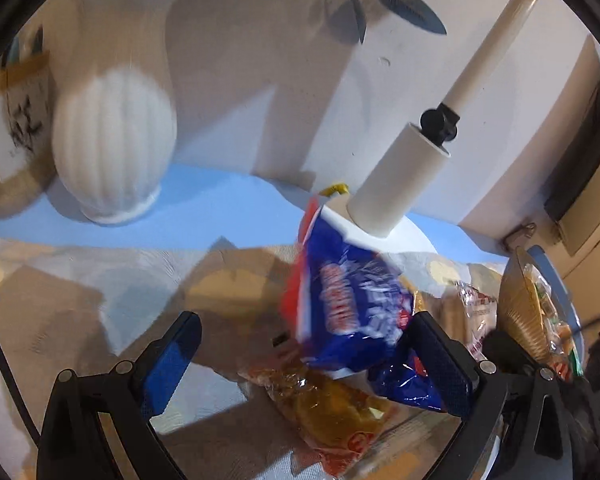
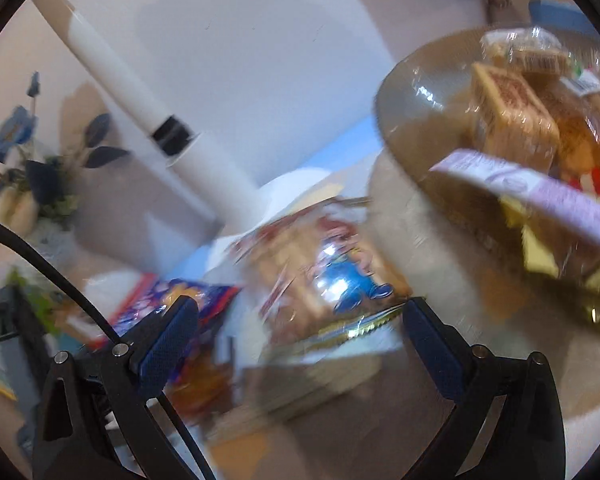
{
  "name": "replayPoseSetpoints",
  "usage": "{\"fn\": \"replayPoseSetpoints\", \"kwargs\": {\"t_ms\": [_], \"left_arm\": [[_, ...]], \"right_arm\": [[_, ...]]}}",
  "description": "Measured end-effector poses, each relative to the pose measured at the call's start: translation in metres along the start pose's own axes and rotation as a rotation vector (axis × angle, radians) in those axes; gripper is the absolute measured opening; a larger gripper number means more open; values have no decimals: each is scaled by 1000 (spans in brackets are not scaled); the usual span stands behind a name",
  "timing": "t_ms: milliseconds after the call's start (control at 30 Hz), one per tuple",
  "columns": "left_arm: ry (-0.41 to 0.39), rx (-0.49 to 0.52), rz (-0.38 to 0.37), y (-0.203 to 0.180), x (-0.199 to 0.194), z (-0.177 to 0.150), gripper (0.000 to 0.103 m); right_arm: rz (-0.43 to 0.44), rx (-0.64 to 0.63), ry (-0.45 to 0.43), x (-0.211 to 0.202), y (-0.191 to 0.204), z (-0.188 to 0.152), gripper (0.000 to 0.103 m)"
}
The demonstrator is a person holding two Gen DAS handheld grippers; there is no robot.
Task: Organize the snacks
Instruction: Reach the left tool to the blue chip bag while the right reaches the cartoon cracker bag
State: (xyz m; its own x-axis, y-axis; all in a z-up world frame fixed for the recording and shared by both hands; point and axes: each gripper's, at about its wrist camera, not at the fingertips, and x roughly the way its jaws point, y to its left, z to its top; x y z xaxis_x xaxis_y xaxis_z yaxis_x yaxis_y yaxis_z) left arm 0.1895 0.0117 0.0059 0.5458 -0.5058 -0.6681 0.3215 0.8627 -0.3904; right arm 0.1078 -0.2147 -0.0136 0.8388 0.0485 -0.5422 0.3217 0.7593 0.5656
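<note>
In the left wrist view my left gripper (image 1: 306, 338) is open, jaws wide apart. A blue and red snack bag (image 1: 348, 304) stands tilted against its right finger (image 1: 440, 360); I cannot tell if it is falling. An orange clear snack packet (image 1: 332, 404) lies on the cloth below. In the right wrist view my right gripper (image 2: 300, 320) is open, and a clear packet of brown biscuits with a blue figure (image 2: 324, 276) lies just beyond its fingertips. The blue bag (image 2: 176, 300) shows behind the left finger. A round tray (image 2: 412, 92) at right holds several wrapped snacks.
A white ribbed vase (image 1: 114, 144) and a framed picture (image 1: 14, 136) stand at the back left. A white lamp post (image 1: 404, 176) rises from a round base. The tray of snacks (image 1: 532, 312) is at the right edge. Blue flowers (image 2: 16, 132) stand left.
</note>
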Motion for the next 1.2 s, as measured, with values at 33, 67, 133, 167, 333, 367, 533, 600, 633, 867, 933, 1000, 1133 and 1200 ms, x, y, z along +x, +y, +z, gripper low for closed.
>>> {"fn": "replayPoseSetpoints", "kwargs": {"t_ms": [33,67,133,167,333,367,533,600,633,867,933,1000,1133,1200], "left_arm": [[-2,-3,-8,0,1,-1,103],[-7,0,-2,-1,0,-2,103],[-24,16,17,-4,0,-4,103],[-28,22,20,-4,-2,-5,103],[-37,27,32,-7,-3,-6,103],[-38,27,33,-6,-3,-7,103],[-44,35,42,-9,-4,-8,103],[-46,35,41,-9,-4,-8,103],[-46,33,40,-7,-5,-8,103],[-56,22,40,-5,-8,-8,103],[-64,20,47,-5,-9,-9,103],[-77,16,48,-5,-12,-8,103],[-91,-11,17,1,-15,-7,103],[-86,-27,-6,4,-15,-7,103]], "right_arm": [[10,5,-22,-1,0,2,103],[16,11,-17,2,-1,3,103],[-3,-6,-13,5,1,4,103],[-9,-12,-13,5,2,3,103],[21,10,-22,3,-2,4,103],[25,11,-23,2,-2,4,103],[27,10,-23,-1,-3,4,103],[27,11,-23,-1,-2,3,103],[27,11,-24,-1,-2,3,103],[37,6,-12,0,-2,3,103],[45,-4,8,-1,-1,3,103],[33,-53,58,-1,3,6,103],[-74,-255,145,10,24,5,103],[-77,-253,137,11,24,3,103]]}}
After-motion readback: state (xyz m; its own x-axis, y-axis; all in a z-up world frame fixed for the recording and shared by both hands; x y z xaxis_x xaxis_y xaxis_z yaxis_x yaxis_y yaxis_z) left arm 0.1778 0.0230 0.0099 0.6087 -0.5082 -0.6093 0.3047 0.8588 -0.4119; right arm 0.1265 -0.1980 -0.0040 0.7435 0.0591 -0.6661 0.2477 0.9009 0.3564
